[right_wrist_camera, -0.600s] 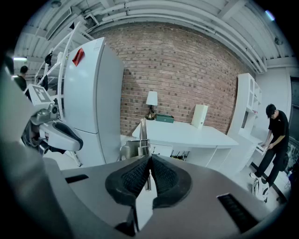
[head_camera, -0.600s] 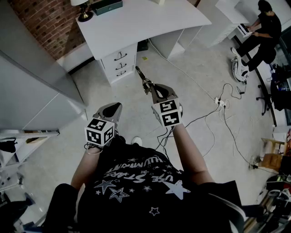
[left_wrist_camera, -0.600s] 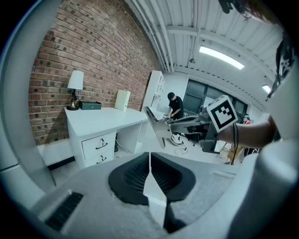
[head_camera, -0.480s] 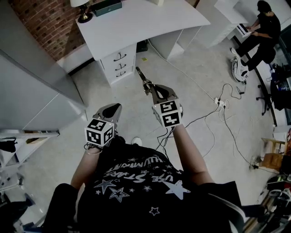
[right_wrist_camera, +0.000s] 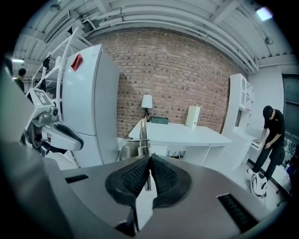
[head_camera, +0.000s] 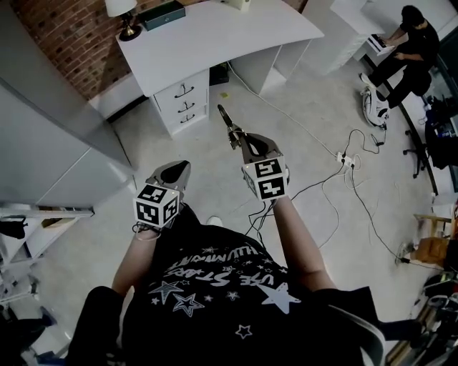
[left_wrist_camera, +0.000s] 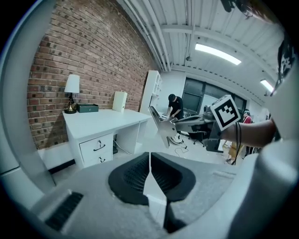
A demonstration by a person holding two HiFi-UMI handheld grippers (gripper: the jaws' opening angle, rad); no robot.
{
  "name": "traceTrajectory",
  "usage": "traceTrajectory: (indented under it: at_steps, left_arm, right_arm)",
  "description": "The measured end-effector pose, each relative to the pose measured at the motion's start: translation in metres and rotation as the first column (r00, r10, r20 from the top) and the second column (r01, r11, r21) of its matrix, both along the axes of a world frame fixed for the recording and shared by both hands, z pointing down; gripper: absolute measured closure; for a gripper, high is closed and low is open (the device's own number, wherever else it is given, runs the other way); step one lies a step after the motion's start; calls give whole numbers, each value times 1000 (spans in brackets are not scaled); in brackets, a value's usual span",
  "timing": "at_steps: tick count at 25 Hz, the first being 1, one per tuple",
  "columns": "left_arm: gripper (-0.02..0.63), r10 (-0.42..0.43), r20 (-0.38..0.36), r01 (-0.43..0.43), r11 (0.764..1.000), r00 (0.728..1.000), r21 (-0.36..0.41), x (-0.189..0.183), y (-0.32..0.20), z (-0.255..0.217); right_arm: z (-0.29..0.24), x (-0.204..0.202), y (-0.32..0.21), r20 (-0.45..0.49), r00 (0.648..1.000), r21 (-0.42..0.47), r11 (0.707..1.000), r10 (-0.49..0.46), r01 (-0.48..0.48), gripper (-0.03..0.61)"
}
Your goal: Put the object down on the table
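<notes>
Two tools are held out in front of the body over the floor, so nothing is near a surface yet. Nearest, my left tool (head_camera: 174, 174) has its pads pressed flat together with nothing between them. I read it as idle, tucked close to the body to stay out of the way. Just beside it and a little further forward, my right tool (head_camera: 242, 140) is clamped tight on a slim metal object (head_camera: 227, 125). It grips the near end, so the long bright part juts out ahead of the pads and points toward the desk (head_camera: 215, 39). Holding it by the end should let the free tip meet the top first when I lower it. The object hangs over bare floor (head_camera: 215, 186), well apart from the desk, so by my judgement the carry is unfinished and the set-down has not begun. Further off, the white desk top is mostly bare. A lamp (head_camera: 120, 7) and a dark green box (head_camera: 166, 11) stand at its far edge by the brick wall (head_camera: 71, 43), leaving the front free for placing. Far right, a seated person (head_camera: 409, 43) works, well clear.
</notes>
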State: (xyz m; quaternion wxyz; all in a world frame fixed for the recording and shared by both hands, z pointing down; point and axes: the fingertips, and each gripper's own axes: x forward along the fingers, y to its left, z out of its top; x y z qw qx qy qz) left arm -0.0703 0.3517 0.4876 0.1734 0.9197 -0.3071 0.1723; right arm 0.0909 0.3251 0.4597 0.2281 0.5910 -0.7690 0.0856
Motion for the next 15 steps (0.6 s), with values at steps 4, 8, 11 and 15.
traceTrajectory:
  at_steps: [4,8,11,15]
  left_arm:
    - [586,-23,-3,23,1000,1000,1,0,0,-3]
    - [586,-25,10,25,1000,1000,-7,-3,-8,0]
    - [586,-30,0,30,999,1000,-20,-5,-24,7]
    - [586,-20,1,20,999,1000,-29,-2,-54,17]
  right_arm:
    - [2,11,6,3,1000,0,1000,6,-6,566]
    - [7,15,-2,30,999,-8,1000,17,-17,566]
    - [13,16,-16,34,999,-19,999,29,-28,566]
    - [15,19,-37,22,999,-25,999,31,-30,565]
